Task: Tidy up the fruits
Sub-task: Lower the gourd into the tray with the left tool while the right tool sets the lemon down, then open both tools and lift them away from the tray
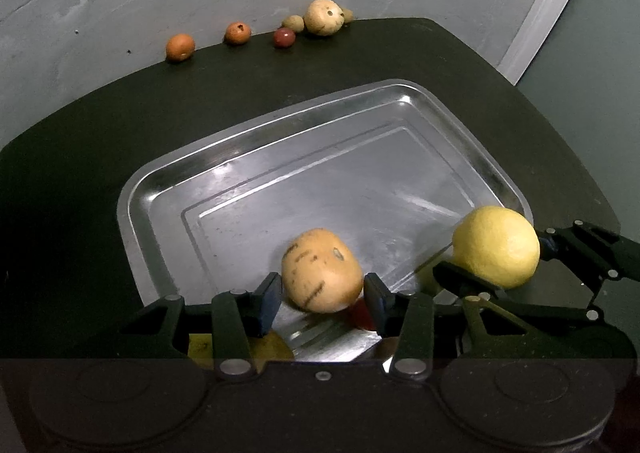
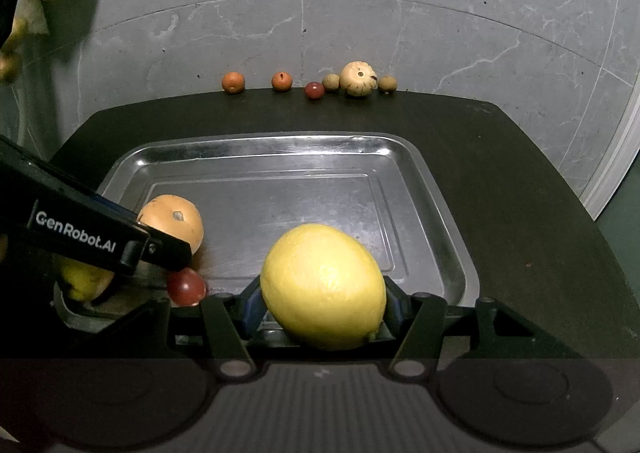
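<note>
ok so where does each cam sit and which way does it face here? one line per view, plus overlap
Left wrist: on the left gripper, looking forward and down over the metal tray to the far wall; its own fingers flank a tan fruit; the right gripper intrudes from the right with the lemon.
Right wrist: on the right gripper, facing the same way; its fingers clamp the lemon; the left gripper's housing shows at left.
Shared: tray, tan fruit, lemon, row of small fruits at the table's far edge.
</note>
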